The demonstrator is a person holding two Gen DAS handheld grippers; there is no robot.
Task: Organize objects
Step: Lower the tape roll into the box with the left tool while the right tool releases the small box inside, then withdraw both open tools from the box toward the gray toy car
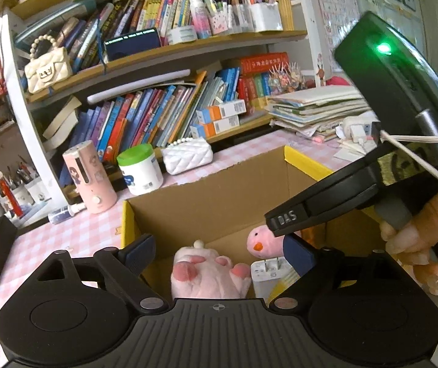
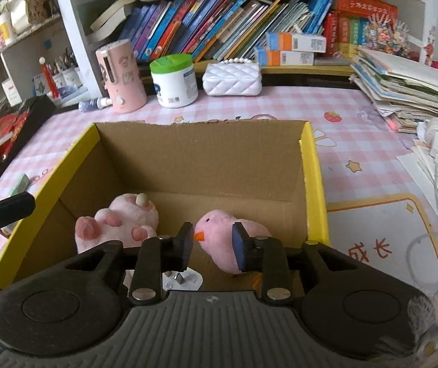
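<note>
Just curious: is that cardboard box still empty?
No, the cardboard box already holds a pink paw plush and a pink bird plush.

left gripper (image 1: 219, 253): black ribbed body, round hubs, silver screws, blue-padded fingers (image 1: 140, 250) | right gripper (image 2: 211, 242): same build; green light, white cord at 2 o'clock

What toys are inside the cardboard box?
Inside the cardboard box lie a pink paw plush, a pink bird plush and a white charger. The grippers cover the box's near end.
</note>
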